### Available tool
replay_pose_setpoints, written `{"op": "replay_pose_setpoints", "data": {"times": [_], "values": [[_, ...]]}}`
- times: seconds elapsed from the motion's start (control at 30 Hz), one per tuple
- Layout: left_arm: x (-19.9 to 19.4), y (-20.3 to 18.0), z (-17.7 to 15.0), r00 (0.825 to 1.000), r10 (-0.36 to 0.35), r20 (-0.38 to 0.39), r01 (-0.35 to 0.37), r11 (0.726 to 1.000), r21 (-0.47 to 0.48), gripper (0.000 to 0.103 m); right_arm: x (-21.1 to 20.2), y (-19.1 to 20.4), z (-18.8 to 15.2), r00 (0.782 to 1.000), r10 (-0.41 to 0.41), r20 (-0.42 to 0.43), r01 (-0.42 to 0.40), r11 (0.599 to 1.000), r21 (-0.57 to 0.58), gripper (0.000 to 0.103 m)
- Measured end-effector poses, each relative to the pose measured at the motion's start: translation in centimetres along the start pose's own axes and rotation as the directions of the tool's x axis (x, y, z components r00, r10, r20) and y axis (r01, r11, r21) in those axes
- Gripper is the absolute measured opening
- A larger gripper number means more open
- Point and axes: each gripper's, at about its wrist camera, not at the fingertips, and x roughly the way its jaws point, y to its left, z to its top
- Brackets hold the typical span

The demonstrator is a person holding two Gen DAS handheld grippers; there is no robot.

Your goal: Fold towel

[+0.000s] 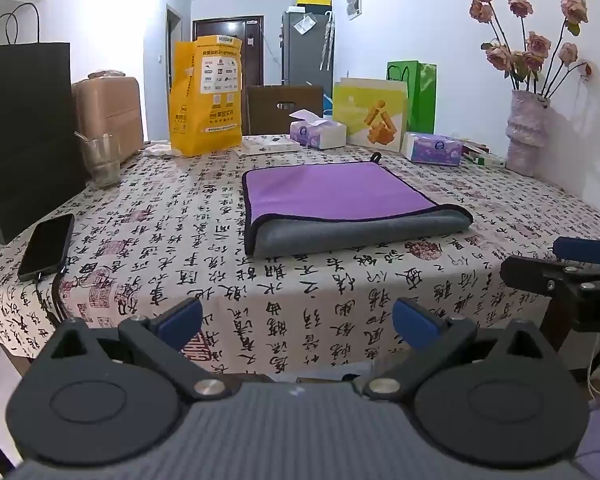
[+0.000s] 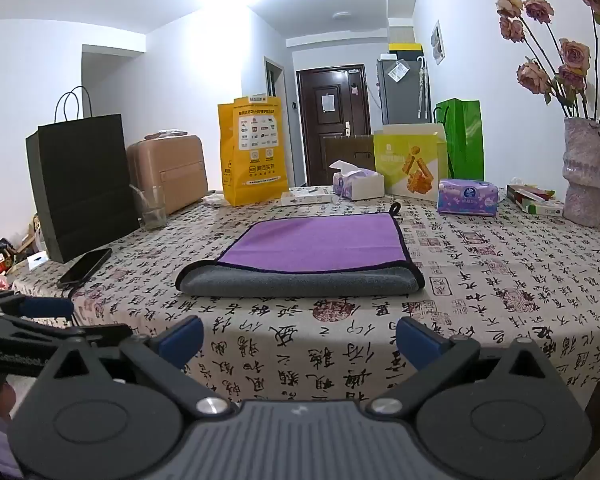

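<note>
A towel (image 1: 340, 196), purple on top with a grey underside and dark edging, lies folded on the patterned tablecloth; it also shows in the right wrist view (image 2: 312, 248). The grey fold faces me and a small hanging loop sits at the far edge. My left gripper (image 1: 298, 322) is open and empty, held off the table's near edge, well short of the towel. My right gripper (image 2: 299, 340) is open and empty too, at the near edge. The right gripper also shows at the right edge of the left wrist view (image 1: 572, 268).
A phone (image 1: 46, 246) lies at the left, with a black paper bag (image 1: 20, 132) and a glass (image 1: 100, 160) behind it. A yellow bag (image 1: 206, 96), tissue boxes (image 1: 434, 148) and a vase of flowers (image 1: 528, 132) stand along the back.
</note>
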Motion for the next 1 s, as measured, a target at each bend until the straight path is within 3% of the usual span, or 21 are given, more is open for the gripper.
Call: {"op": "replay_pose_setpoints", "data": {"times": [1.0], "values": [[-0.63, -0.22, 0.6, 0.999, -0.002, 0.049, 0.001, 1.0, 0.01, 0.103, -0.25, -0.19, 0.42, 1.0, 0.003, 0.025, -0.003, 1.0, -0.013, 0.103]]}}
